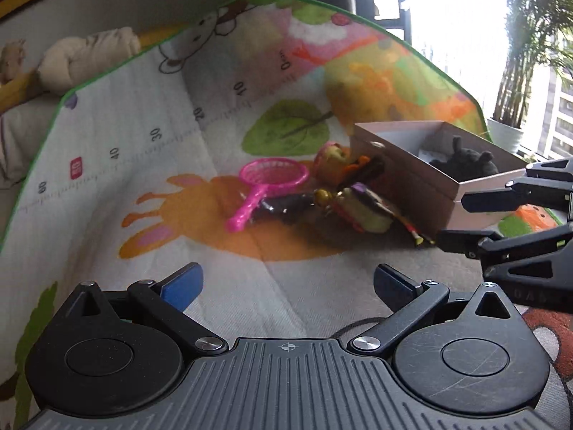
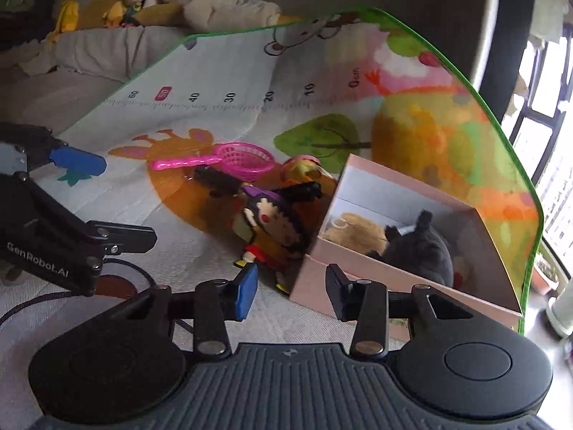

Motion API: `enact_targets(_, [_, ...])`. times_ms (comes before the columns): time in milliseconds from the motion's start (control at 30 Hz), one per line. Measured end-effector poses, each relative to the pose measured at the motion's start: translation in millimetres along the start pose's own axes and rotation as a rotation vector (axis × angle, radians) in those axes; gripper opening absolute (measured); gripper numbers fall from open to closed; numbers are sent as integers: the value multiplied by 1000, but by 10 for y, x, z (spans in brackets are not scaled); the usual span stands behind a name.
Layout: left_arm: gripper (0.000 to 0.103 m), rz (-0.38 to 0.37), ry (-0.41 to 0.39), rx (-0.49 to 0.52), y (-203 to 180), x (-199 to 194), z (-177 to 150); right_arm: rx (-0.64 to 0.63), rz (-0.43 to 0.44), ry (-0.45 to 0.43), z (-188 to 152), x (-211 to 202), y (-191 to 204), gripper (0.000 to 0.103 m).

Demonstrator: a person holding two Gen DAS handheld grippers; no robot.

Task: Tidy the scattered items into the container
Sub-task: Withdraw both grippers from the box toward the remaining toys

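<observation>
While both of your grippers hang short of the toy pile with nothing between their jaws, you have time to choose a hold. Your left gripper (image 1: 286, 283) stands spread wide and empty over the play mat (image 1: 107, 150); your right gripper (image 2: 292, 288) has its jaws only partly apart, also empty, just in front of the near corner of the pink box (image 2: 358, 279). That box sits toward the mat's right edge and already holds a dark plush toy (image 2: 422, 251) and a tan one beside it. The loose things lie together against the box's left wall: a pink plastic net scoop (image 1: 274, 175), a dark flat toy (image 1: 283, 208) touching its handle, a witch-hat doll (image 2: 275, 222) lying on its side, and a round apple-like toy (image 1: 331, 157) behind them; some smaller dark and orange pieces are too blurred to name. You will likely find the scoop light and stiff, so take it by the handle, since the mesh rim may flex or slip. The doll looks soft and light; pinch it across the body rather than the hat brim or the thin legs. The apple toy looks rounded and may roll, so close on its widest part.
</observation>
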State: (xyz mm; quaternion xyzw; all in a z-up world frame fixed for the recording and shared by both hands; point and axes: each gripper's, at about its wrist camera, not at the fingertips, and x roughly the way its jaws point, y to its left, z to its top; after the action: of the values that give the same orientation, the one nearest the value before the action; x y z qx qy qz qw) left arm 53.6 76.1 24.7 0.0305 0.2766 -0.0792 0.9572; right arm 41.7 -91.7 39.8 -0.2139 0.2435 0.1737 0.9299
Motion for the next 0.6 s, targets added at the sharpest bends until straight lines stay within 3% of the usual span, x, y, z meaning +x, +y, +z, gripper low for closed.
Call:
enact_targets(167, [103, 21, 11, -132, 290, -64, -34, -146, -79, 15, 119, 277, 350, 42])
enact_targets(233, [103, 22, 18, -139, 327, -79, -49, -181, -108, 30, 116, 366, 393, 33])
enact_targets(300, [103, 19, 19, -136, 331, -96, -58, -193, -83, 46, 102, 365, 394, 14])
enact_targets(433, [103, 16, 18, -131, 282, -101, -42, -250, -65, 39, -7, 76, 393, 9])
enact_targets(600, [103, -12, 21, -105, 158, -118, -18, -207, 18, 69, -207, -434, 253, 7])
